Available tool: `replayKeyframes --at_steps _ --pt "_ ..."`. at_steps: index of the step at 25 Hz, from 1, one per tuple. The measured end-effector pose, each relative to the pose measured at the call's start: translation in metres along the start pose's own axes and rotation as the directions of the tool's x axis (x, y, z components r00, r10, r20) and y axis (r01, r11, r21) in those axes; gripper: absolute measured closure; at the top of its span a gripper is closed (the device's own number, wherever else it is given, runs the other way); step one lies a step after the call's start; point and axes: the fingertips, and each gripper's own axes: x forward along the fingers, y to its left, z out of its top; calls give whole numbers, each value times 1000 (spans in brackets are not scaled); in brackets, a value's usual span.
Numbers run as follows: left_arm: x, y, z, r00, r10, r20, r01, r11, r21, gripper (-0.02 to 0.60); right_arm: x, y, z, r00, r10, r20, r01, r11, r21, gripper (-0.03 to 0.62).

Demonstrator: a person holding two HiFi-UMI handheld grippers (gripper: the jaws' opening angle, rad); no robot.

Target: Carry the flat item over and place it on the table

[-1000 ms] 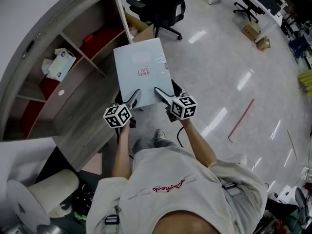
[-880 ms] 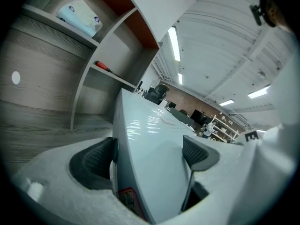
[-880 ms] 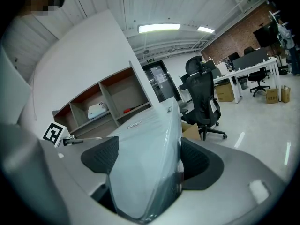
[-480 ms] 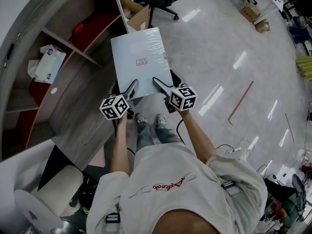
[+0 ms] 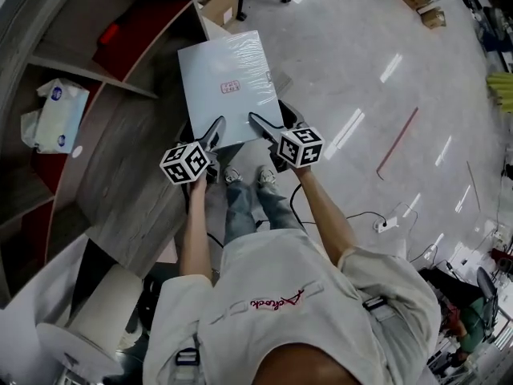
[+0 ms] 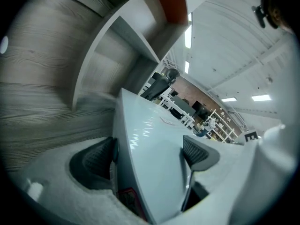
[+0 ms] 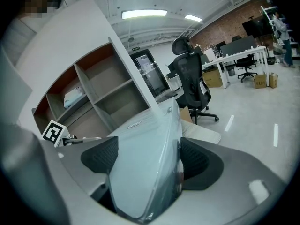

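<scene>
A flat pale-blue box (image 5: 229,87) wrapped in clear film, with a small red label on top, is held in the air in front of the person. My left gripper (image 5: 214,131) is shut on its near left edge and my right gripper (image 5: 258,125) is shut on its near right edge. In the left gripper view the box (image 6: 150,149) fills the gap between the dark pads (image 6: 96,161). The right gripper view shows the wrapped box (image 7: 143,168) clamped between both pads (image 7: 194,159), its far end pointing toward the shelf.
A curved wooden shelf unit (image 5: 88,95) with red-backed compartments stands at the left, holding a tissue pack (image 5: 52,119). A cardboard box (image 5: 216,6) and a black office chair (image 7: 192,86) lie ahead. A shiny floor (image 5: 377,95) with a power strip (image 5: 386,224) spreads to the right.
The box and both grippers have shifted up and slightly left in the head view as the person steps; the shelf and chair have slid toward the top. Both grips are unchanged.
</scene>
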Motion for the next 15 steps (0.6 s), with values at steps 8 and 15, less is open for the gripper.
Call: replayKeyframes --at_steps 8,15 --pt "23 20 -10 999 9 -43 -10 1000 -13 107 21 -19 -17 999 -27 -31 28 999 46 171" --pt "36 32 -20 997 10 -81 -8 1000 25 103 34 -31 -32 999 -12 -52 14 999 42 168"
